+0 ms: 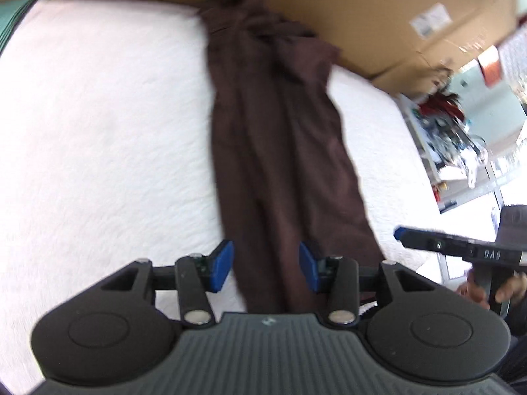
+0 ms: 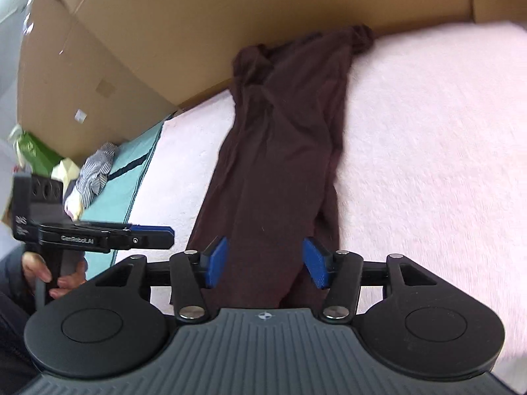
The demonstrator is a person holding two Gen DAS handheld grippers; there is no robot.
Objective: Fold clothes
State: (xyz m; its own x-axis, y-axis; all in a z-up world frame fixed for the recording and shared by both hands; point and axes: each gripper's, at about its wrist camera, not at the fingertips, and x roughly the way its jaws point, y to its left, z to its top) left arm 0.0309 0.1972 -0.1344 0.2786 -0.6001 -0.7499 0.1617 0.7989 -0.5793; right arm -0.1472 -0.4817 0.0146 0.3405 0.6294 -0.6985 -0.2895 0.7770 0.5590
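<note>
Over brown garment point(image 1: 283, 151): both tools agape.

The left gripper point(image 2: 154, 232), seen side-on in the right wrist view, carries white "GenRobot.AI" lettering on its black finger arm. The block point(image 2: 23, 220) behind it bears a white logo that looks like "DAS", with smaller lines beneath too small to read. In the left wrist view the right gripper point(image 1: 400, 233) shows "DAS" on its black arm. A white label point(image 1: 429, 19) on the cardboard box point(image 1: 378, 16) is too blurred to read.
</note>
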